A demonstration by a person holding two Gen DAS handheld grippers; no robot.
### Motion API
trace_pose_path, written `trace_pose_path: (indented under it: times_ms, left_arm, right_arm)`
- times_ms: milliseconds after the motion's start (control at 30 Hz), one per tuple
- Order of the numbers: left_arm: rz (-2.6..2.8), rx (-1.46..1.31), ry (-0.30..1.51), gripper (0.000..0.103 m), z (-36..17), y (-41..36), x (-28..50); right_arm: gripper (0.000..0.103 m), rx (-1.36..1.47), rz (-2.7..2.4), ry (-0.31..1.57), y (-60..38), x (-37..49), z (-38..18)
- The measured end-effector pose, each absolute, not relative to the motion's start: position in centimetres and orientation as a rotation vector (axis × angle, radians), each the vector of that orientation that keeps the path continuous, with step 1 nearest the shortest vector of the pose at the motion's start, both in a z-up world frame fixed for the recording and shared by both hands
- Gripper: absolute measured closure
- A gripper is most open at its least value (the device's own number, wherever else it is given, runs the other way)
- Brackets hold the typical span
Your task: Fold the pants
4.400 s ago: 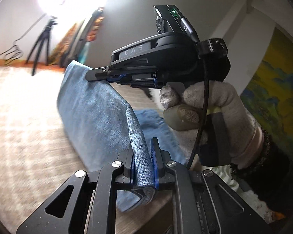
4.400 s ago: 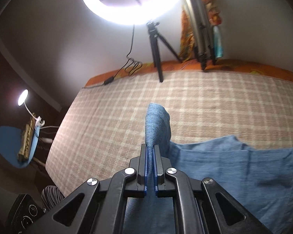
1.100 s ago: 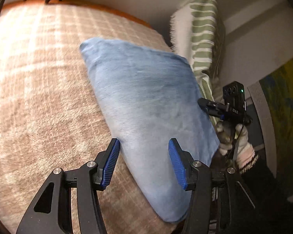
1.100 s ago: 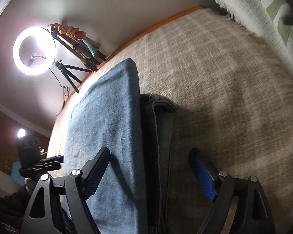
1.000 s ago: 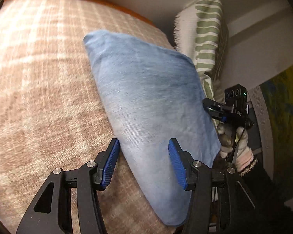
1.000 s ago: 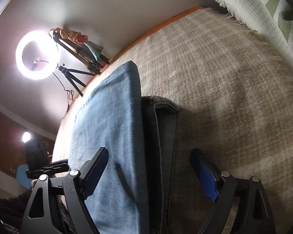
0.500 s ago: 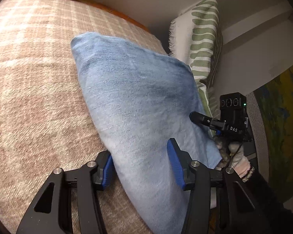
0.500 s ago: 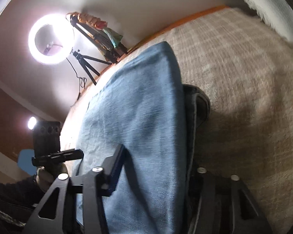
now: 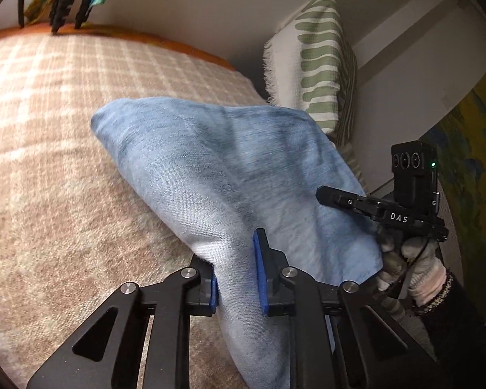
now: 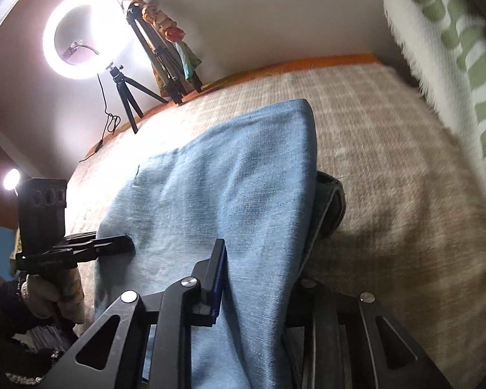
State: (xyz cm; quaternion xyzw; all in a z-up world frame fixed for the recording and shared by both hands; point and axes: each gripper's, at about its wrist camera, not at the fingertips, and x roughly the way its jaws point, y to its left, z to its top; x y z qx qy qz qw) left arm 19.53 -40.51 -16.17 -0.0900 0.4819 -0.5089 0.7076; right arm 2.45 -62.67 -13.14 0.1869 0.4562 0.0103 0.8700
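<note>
The folded light-blue pants (image 9: 217,168) lie on the plaid bed cover, near edge lifted. My left gripper (image 9: 236,275) is shut on the near edge of the fold, cloth bunched between the blue pads. In the right wrist view the same pants (image 10: 230,188) run away from me, with a dark waistband (image 10: 332,201) showing along their right side. My right gripper (image 10: 259,278) is shut on the stacked layers; its right finger is hidden under the cloth. Each gripper shows in the other's view, my right (image 9: 350,199) and my left (image 10: 113,246) at opposite ends.
A beige plaid blanket (image 9: 48,149) covers the bed. A green-striped white pillow (image 9: 317,64) leans at the wall on the right. A ring light on a tripod (image 10: 77,32) and a second tripod (image 10: 160,52) stand at the far edge.
Both grippers were open around the folded pants; they have closed on them and lifted the near edge. Earlier still, both held the cloth up in the air.
</note>
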Motion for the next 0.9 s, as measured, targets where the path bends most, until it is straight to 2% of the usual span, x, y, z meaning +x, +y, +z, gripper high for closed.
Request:
trace_pose_path:
  times_ms: [467, 900]
  left_arm:
    - [-1.175, -0.132, 0.953, 0.088, -10.9, -42.7, 22.0]
    - [-1.152, -0.080, 0.824, 0.088, -6.6, -47.8, 30.3]
  right_arm:
    - [0.078, 0.335, -0.022, 0.870, -62.1, 3.6, -8.2]
    - [0.078, 0.282, -0.086, 0.778, -65.3, 11.7, -4.7]
